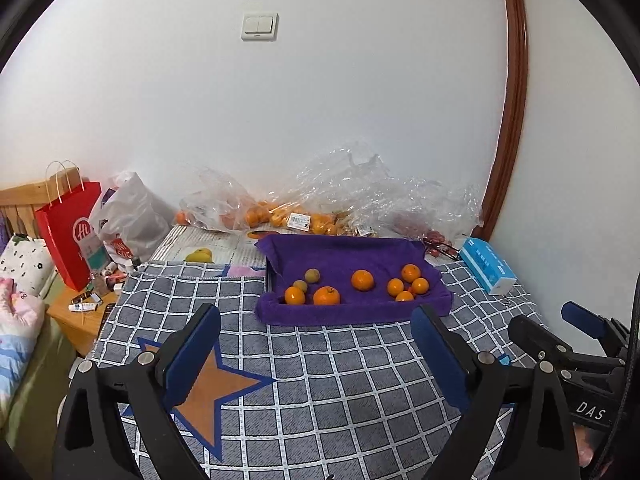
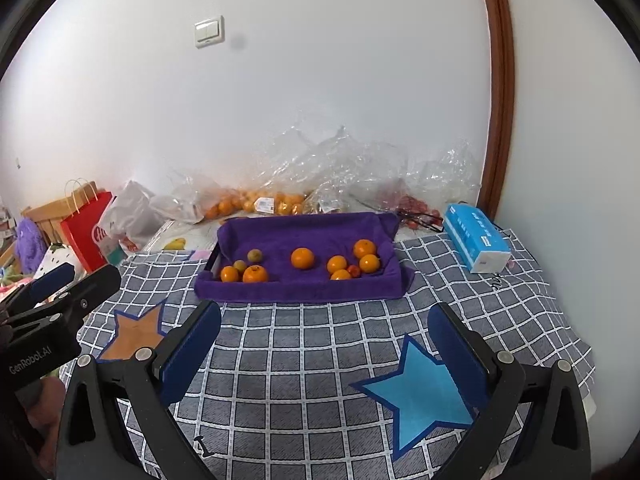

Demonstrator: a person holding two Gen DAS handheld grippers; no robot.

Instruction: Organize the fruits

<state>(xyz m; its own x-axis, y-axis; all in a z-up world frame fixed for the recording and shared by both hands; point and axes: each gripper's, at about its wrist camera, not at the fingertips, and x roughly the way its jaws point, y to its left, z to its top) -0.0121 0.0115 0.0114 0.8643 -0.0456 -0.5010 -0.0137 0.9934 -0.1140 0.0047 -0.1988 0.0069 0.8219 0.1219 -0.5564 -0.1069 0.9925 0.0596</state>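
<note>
While both my claws, left gripper (image 1: pixel 316 344) and right gripper (image 2: pixel 324 344), gape wide and empty, the fruits (image 1: pixel 362 280) sit at 12 o'clock on the purple towel-lined tray (image 1: pixel 348 314). Bagged fruit (image 1: pixel 280 216) behind it blurs under crinkled plastic; tray's frame mostly hidden.

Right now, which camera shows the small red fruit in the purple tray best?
The right wrist view: the small red fruit sits clear between the oranges. In the left wrist view, it is mostly hidden among them.
</note>
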